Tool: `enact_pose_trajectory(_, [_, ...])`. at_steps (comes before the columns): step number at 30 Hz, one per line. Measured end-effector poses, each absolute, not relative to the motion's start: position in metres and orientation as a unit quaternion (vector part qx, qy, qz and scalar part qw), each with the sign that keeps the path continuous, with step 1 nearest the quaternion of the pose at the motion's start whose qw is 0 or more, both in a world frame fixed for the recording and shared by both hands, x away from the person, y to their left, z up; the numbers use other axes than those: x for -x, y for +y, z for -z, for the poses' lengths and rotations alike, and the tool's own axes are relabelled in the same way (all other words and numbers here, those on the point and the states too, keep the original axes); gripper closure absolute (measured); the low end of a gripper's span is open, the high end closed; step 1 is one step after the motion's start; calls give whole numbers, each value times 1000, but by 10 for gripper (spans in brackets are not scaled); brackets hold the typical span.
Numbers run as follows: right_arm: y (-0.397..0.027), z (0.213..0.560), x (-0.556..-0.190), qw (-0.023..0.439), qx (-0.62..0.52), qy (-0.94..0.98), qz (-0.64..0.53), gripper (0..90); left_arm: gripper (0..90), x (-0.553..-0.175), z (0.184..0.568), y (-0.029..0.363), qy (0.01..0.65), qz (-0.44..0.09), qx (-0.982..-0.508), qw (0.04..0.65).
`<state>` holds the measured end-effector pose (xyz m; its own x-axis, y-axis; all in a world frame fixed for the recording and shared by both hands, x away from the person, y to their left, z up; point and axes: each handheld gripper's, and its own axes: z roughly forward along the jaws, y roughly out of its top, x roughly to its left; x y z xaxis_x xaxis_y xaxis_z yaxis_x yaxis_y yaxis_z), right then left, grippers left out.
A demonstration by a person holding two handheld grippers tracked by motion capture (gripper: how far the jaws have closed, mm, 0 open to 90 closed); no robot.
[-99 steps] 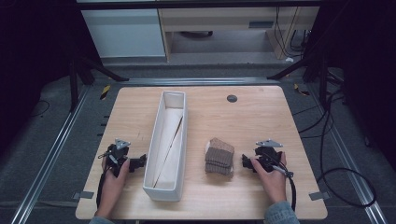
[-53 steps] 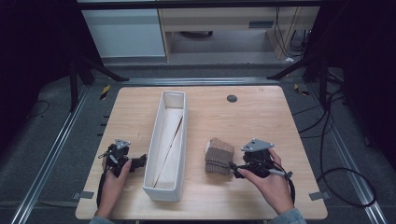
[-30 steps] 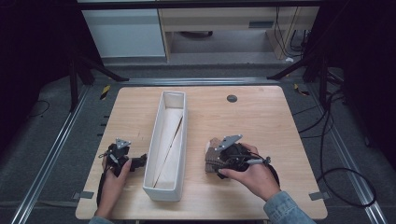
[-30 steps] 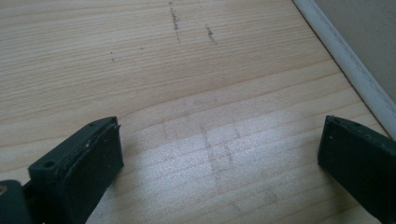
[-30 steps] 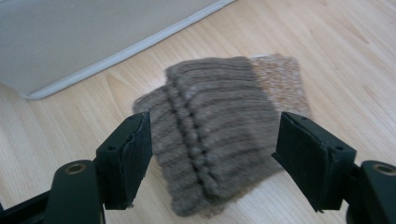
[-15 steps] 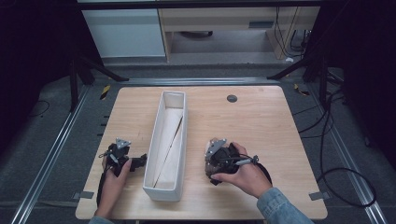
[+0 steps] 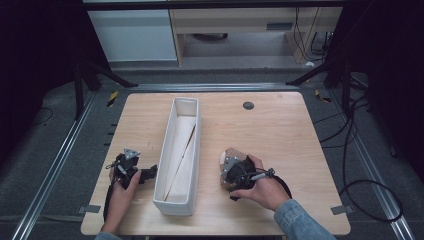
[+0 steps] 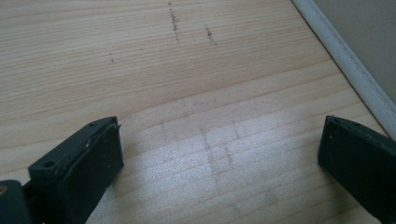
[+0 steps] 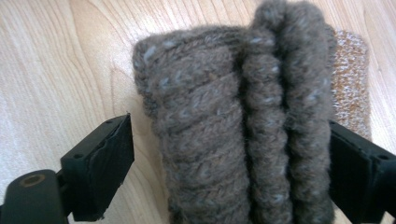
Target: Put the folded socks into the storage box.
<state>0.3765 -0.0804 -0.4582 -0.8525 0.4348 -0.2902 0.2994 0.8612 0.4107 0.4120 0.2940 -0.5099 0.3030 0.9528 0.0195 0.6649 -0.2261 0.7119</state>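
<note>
A stack of brown knitted pieces (image 7: 229, 153) lies on the wooden table (image 7: 290, 135), right of a long white box (image 7: 170, 131). In the right gripper view the brown knit (image 9: 233, 116) stands between the jaws, with a lighter speckled piece (image 9: 350, 70) behind it. My right gripper (image 7: 226, 172) (image 9: 229, 163) is open around the stack; its jaws have just been closing a little. A gap shows at the left jaw, while the right jaw is against the wool. My left gripper (image 7: 151, 173) (image 8: 219, 158) rests open on bare wood beside the box wall (image 8: 359, 70), holding nothing.
The white box holds a pale flat sheet leaning along its inside. A small black disc (image 7: 248, 105) sits in the tabletop at the far right. Metal rails and cables run along the floor on both sides of the table.
My right gripper has moved left from the table's right side and come down over the knitted stack, which now sits between its jaws. The left hand has stayed in place.
</note>
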Motion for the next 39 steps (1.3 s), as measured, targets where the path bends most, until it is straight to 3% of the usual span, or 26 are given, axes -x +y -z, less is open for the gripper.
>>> enact_pose_trajectory(4, [-81,458,-377,198,-194,945,-174,169,0,-412,510,294,541,-235,-747,306])
enact_pose_trajectory(12, [-85,446,-381,201,-197,944,-172,344,0,-412,510,294,541,-235,-747,306])
enact_pose_trajectory(21, [-90,424,-391,195,-211,938,-192,437,0,-412,510,294,541,-235,-747,306])
enact_pose_trajectory(39, [-87,376,-396,194,-212,929,-232,453,0,-412,510,294,540,-235,-748,306])
